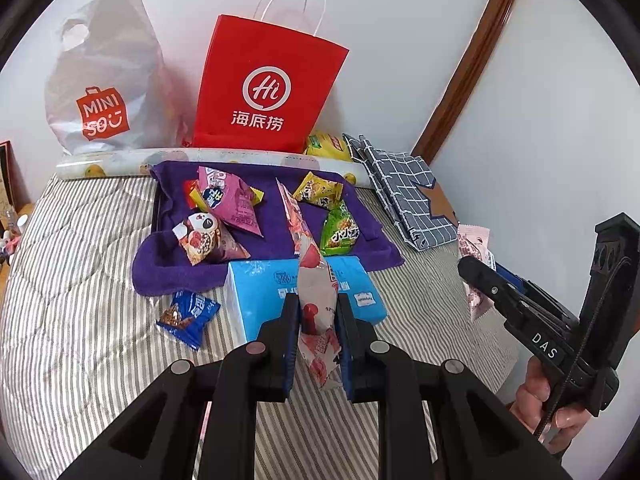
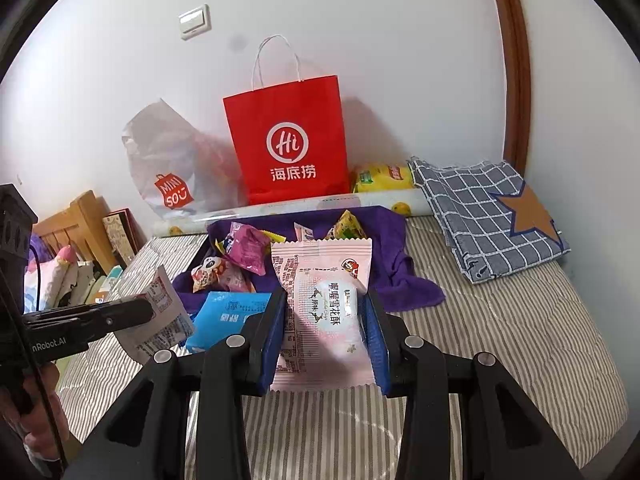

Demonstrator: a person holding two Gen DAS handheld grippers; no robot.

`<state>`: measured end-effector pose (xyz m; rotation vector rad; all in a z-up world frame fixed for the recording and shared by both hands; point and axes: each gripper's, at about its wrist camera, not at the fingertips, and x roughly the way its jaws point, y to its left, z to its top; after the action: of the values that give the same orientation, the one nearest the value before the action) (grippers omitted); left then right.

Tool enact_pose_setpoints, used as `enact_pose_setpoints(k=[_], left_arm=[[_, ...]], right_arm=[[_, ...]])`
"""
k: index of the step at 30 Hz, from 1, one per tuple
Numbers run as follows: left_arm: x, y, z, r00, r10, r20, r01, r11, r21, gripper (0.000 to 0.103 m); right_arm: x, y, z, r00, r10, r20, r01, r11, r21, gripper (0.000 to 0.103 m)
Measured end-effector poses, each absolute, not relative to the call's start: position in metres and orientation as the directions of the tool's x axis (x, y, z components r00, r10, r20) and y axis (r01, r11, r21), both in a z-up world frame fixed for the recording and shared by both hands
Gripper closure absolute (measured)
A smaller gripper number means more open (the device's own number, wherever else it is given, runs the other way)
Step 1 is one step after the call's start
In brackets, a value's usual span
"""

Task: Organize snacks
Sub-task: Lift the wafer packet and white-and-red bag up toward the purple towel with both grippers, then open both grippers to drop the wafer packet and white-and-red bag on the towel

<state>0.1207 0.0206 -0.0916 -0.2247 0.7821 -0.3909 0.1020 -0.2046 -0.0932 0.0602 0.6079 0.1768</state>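
White wall (image 2: 360, 20) behind bed (image 2: 500, 340), striped quilt. Wood door frame (image 2: 514, 60) at right. 1 wall switch (image 2: 195, 21) upper left. Wooden headboard (image 2: 86, 220) at left edge. Even light.

Striped bedding (image 2: 500, 332): bare right of the purple towel (image 1: 260, 248), up to the folded checked cloth (image 2: 488, 220); passage is afforded. Towel: crowded with snack packets (image 1: 236, 200). Near edge is blocked by a blue tissue pack (image 1: 256, 292). Far side is closed off by a red paper bag (image 2: 288, 152), white plastic bag (image 1: 108, 80) and wall.
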Motion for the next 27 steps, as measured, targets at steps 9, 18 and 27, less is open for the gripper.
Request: enact_pose_setpoints(k=[9, 18, 27], left_arm=[[0.147, 0.024, -0.089, 0.647, -0.404, -0.647, 0.243, 0.913, -0.328, 0.086], [0.175, 0.03, -0.081, 0.655, -0.389, -0.648, 0.223, 0.919, -0.326, 0.086], [0.206, 0.034, -0.067, 0.668, -0.38, -0.64, 0.216, 0.922, -0.321, 0.086]], right_arm=[[0.132, -0.201, -0.086, 0.807, 0.196, -0.557, -0.148, 0.98, 0.13, 0.065], [0.165, -0.194, -0.079, 0.807, 0.202, -0.556, -0.159, 0.979, 0.125, 0.065], [0.2, -0.185, -0.071, 0.804, 0.218, -0.554, -0.179, 0.976, 0.125, 0.065]])
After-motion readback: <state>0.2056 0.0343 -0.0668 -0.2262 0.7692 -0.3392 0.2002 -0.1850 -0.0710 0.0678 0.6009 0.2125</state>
